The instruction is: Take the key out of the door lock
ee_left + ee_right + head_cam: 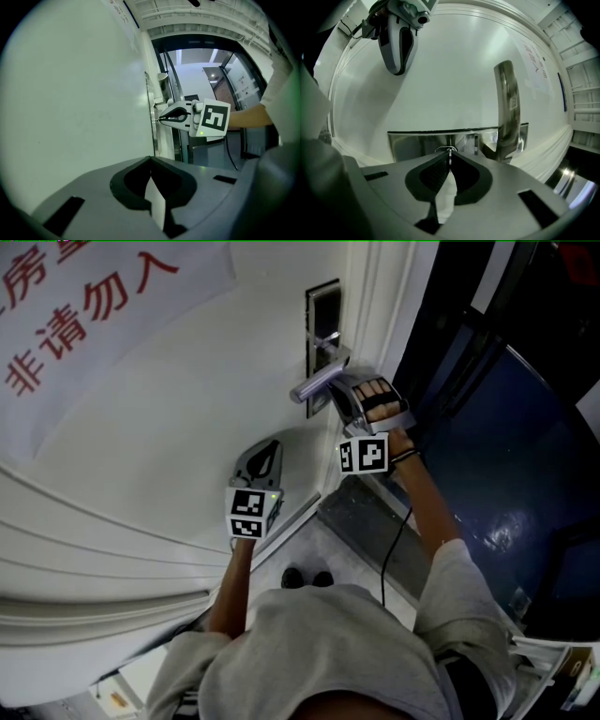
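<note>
The steel lock plate (322, 324) sits on the white door (169, 427), with a lever handle (319, 381) sticking out of it. My right gripper (342, 397) is pressed up to the plate just under the handle. In the right gripper view its jaws (449, 158) are shut on a thin metal key (450, 151) that stands in the lock plate (417, 143), left of the handle (508, 108). The head view hides the key. My left gripper (270, 448) hangs lower and to the left beside the door, shut (150, 161) and holding nothing.
A white sign with red characters (84, 306) hangs on the door at upper left. The door's edge and frame (394, 306) run right of the lock, with a dark blue floor (506, 456) beyond. A black cable (394, 549) trails from the right gripper.
</note>
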`<state>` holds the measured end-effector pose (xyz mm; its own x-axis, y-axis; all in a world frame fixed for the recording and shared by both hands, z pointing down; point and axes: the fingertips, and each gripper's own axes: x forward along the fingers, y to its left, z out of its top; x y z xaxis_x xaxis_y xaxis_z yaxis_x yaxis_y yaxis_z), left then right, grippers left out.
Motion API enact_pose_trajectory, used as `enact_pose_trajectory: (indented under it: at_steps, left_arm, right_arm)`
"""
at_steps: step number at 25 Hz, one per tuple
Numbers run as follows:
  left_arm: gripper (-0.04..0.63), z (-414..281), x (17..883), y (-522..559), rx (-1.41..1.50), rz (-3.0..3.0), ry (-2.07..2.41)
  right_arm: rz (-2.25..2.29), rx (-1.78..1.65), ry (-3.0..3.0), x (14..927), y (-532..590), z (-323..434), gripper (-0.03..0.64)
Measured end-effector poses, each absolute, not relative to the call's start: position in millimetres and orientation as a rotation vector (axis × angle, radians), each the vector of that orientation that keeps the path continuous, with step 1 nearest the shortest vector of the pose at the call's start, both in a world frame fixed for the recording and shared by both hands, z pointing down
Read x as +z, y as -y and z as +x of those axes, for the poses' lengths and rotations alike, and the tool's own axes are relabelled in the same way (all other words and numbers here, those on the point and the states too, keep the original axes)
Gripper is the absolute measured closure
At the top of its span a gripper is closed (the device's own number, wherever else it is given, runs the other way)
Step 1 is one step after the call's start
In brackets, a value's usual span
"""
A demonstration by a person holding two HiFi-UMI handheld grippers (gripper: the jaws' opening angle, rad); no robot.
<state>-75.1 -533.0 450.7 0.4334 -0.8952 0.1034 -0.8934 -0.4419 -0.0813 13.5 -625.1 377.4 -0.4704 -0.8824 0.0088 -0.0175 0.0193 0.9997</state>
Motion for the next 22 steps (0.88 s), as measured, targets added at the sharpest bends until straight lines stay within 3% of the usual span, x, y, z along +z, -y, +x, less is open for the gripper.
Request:
enact_pose_trajectory:
  at_steps: [22]
  left_arm:
    - [0.577, -71.9, 442.9, 533.8, -0.193, -2.641, -1.636]
  right_arm:
    - [0.951, -1.539, 1.602, 376.6, 616.3, 22.3, 0.588]
